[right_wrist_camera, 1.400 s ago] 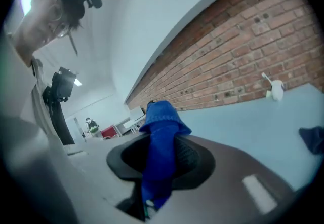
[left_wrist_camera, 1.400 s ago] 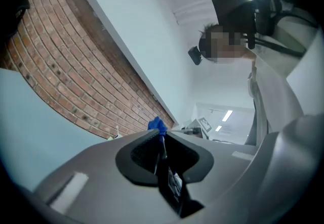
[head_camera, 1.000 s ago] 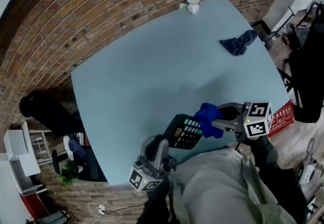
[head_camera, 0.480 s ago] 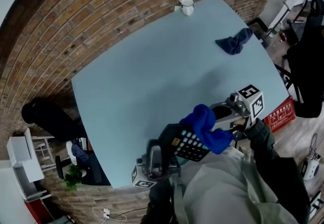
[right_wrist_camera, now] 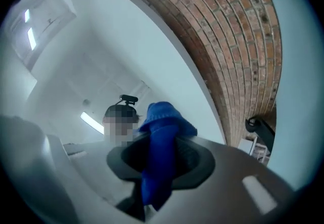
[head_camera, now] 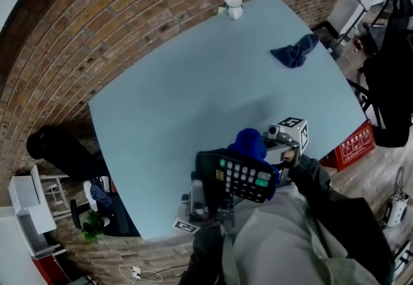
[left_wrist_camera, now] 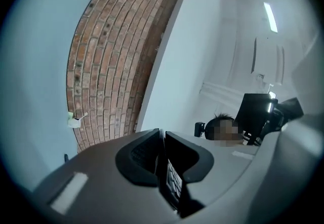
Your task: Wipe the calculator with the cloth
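The black calculator (head_camera: 240,177) with white and green keys is held up off the pale blue table (head_camera: 181,84), its key face turned toward the head view. My left gripper (head_camera: 208,188) is shut on its left edge; in the left gripper view the calculator (left_wrist_camera: 172,183) shows edge-on between the closed jaws of that gripper (left_wrist_camera: 163,156). My right gripper (head_camera: 266,146) is shut on a bright blue cloth (head_camera: 248,142), which sits just behind the calculator's top edge. The cloth (right_wrist_camera: 159,137) hangs through the right gripper (right_wrist_camera: 159,161) in its own view.
A white mug (head_camera: 233,6) with a spoon stands at the table's far edge. A second, dark blue cloth (head_camera: 293,53) lies near the far right corner. A red crate (head_camera: 352,145) and dark furniture (head_camera: 387,84) stand on the floor at the right.
The calculator has tipped up so its keys face the camera. The right gripper has risen and moved left, carrying the blue cloth from the calculator's right side to behind its top edge.
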{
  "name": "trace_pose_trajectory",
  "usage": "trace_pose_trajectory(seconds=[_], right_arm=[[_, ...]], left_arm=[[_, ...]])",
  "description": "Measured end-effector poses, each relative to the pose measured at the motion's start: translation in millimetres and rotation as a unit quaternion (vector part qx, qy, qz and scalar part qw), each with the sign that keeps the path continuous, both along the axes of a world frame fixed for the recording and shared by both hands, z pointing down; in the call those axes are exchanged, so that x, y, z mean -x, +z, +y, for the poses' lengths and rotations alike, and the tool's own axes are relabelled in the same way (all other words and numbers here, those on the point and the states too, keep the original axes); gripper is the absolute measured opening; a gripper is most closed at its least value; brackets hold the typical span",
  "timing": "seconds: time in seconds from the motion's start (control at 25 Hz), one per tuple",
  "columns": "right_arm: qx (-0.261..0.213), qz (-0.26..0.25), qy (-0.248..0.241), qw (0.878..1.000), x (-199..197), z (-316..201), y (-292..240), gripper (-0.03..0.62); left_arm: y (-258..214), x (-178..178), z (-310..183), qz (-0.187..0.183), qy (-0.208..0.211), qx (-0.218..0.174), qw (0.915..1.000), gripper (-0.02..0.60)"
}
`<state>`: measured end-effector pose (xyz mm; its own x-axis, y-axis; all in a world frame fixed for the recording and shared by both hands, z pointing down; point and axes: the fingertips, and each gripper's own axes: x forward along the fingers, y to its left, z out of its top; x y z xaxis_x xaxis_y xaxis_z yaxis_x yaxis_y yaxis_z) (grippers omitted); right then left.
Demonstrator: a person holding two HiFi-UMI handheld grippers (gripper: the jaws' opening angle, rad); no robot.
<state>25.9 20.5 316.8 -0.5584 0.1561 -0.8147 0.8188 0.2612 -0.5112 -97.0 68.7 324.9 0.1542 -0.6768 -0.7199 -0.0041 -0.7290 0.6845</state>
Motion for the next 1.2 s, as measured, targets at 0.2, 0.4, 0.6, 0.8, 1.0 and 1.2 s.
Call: trace_pose_trajectory(seconds=[0.2,0.4,0.6,0.8,1.0,1.2], right_arm=[[-0.015,0.036,-0.023,0.999,4,14,7,0.11],[-0.032,0.072,-0.018,0.997,-18,36,23,0.11],[-0.165,0.227,0.22,0.934,-26,5,14,0.11],[-0.403,0.466,0.399,0.679,3,-15,28,0.11],[-0.558,0.513,0.305,0.577,43,38,54,0.11],[-0.603,0.495,0.251,0.573,54,65,58,0.11]], left_arm=[[5,15,-1,-0.005,-0.034,0.022,0.9992,0.038],[17,41,-4,-0.032,-0.092,0.069,0.9929,0.038],[30,54,-9,-0.094,-0.138,0.122,0.9783,0.038],[38,45,-16,-0.141,-0.171,0.167,0.9608,0.04],[46,43,-11,-0.208,-0.199,0.181,0.9404,0.044],[49,37,-9,-0.223,-0.184,0.193,0.9377,0.043]])
